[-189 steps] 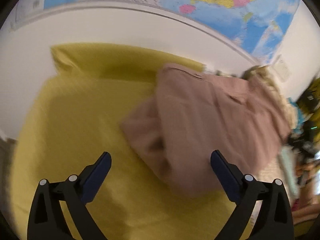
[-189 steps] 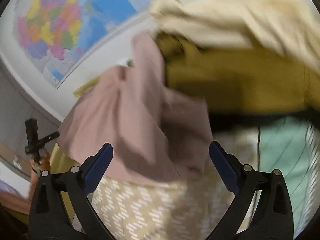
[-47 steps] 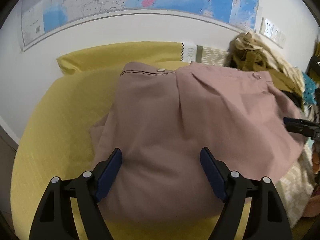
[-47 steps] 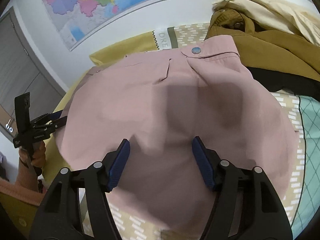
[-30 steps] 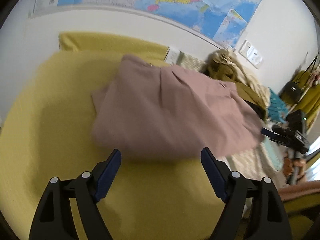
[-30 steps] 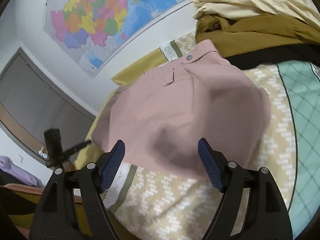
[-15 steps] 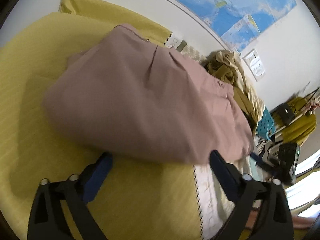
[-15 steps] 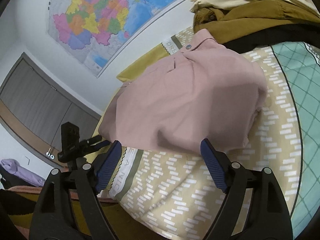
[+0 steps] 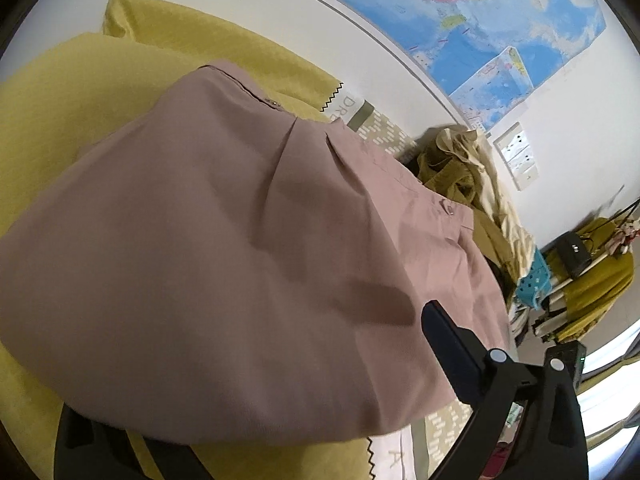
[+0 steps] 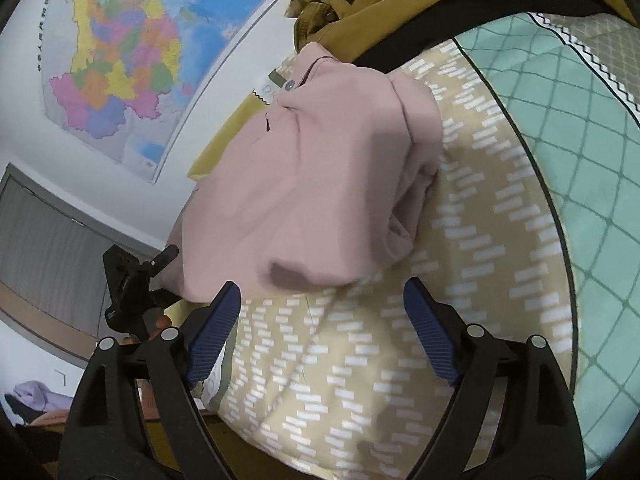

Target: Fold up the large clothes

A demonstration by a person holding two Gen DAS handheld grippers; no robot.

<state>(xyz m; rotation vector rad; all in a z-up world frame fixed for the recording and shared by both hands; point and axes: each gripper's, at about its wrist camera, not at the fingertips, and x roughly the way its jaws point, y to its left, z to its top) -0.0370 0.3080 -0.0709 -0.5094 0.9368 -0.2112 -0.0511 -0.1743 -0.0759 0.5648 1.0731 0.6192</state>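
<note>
A large dusty-pink garment lies folded over on the bed, waistband and buttons toward the wall. My left gripper is open wide at its near fold. Its right finger rests over the cloth, while the left finger is hidden under the fold's edge. In the right wrist view the same garment lies on the beige patterned cover. My right gripper sits just short of its near edge, jaws opening, with only the cover between them. The left gripper shows there at the garment's far-left corner.
A heap of mustard, cream and black clothes lies against the wall right of the garment. Yellow sheet to the left, teal quilt to the right. A map hangs on the wall; a blue basket stands beyond the bed.
Both grippers have sunk toward the garment's near edge and rolled. The left one widened, and its left finger has gone under the fold. The right one opened a little more.
</note>
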